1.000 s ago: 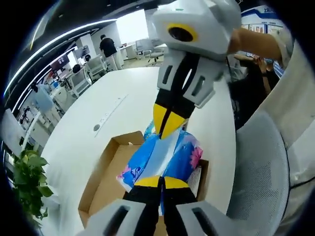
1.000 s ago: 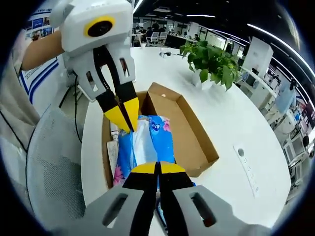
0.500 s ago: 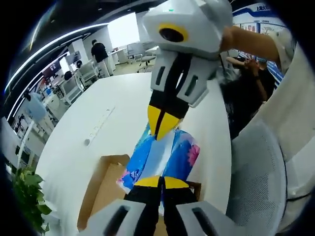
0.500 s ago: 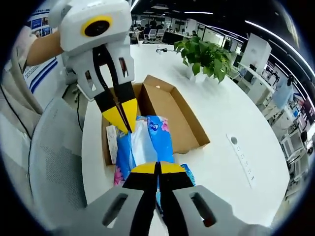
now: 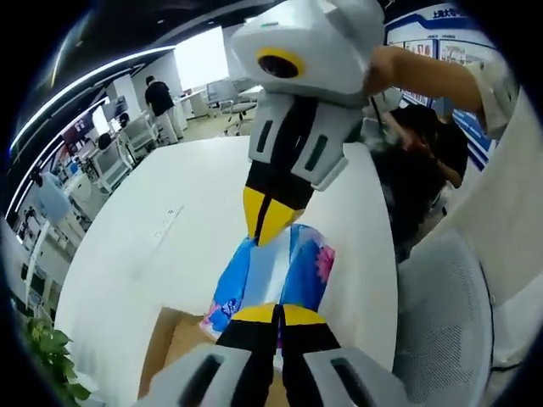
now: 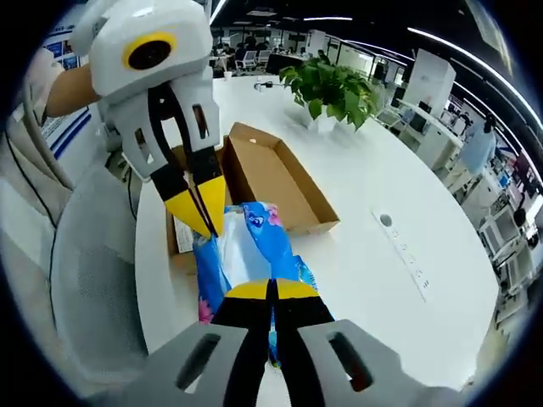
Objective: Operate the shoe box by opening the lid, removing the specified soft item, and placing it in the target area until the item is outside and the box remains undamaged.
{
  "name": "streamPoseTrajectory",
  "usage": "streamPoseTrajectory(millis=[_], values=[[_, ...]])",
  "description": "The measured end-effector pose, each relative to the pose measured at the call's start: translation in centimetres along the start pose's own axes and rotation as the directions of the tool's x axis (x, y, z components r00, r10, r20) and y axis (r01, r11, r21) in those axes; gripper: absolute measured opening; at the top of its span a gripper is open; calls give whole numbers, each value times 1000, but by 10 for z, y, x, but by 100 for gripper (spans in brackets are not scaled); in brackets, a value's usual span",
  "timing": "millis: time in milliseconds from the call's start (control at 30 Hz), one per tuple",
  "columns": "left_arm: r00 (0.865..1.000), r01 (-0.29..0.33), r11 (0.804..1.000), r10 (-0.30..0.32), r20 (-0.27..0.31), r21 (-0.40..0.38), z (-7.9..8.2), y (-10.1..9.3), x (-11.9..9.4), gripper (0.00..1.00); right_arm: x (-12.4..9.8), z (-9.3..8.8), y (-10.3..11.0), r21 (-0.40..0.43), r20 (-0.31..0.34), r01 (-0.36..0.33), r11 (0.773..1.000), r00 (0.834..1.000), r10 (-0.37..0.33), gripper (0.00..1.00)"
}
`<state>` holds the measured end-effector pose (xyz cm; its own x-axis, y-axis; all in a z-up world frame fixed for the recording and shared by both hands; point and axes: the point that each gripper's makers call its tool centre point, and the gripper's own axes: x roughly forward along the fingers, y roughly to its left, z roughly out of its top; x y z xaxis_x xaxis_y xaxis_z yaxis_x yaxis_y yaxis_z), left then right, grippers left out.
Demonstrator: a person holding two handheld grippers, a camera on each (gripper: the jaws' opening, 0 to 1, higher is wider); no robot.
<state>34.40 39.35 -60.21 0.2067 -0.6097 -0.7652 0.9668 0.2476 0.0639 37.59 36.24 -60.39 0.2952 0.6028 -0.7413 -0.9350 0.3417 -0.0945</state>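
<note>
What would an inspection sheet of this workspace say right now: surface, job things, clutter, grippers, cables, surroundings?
Surface: white table.
Job's things: cardboard shoe box open; blue floral soft item held between both grippers, above the table.
Clutter: paper slip at the box's near end.
Grippers: left hand-held gripper and right hand-held gripper, each shut on an end of the item.
Cables: power strip set in the table.
Surroundings: potted plant, mesh chair, office desks behind.

A potted plant (image 6: 333, 85) stands on the white table (image 6: 365, 220), a mesh chair (image 6: 93, 288) beside.
</note>
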Motion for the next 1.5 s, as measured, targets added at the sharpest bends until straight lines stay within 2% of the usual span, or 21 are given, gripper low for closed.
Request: streamPoseTrajectory(millis=[333,800,1100,1500], values=[[1000,23,1000,-23,8,16,26,-1,27,0,-18,-28,-23,-35,-20,28,999,999,-28,0],[998,61,997,-62,11,39,65,-5,69,0,-38,-65,-58,-21,-38,74,997,996,-75,0],[995,99,994,-100,10,47,82,-6,99,0,-46,-96,-76,-13,-70,93,996,993,-93,0],[989,146,988,-145,-6,59,100,-5,137,0,-47,-126,-100,0,-99,110,994,989,-110,0]])
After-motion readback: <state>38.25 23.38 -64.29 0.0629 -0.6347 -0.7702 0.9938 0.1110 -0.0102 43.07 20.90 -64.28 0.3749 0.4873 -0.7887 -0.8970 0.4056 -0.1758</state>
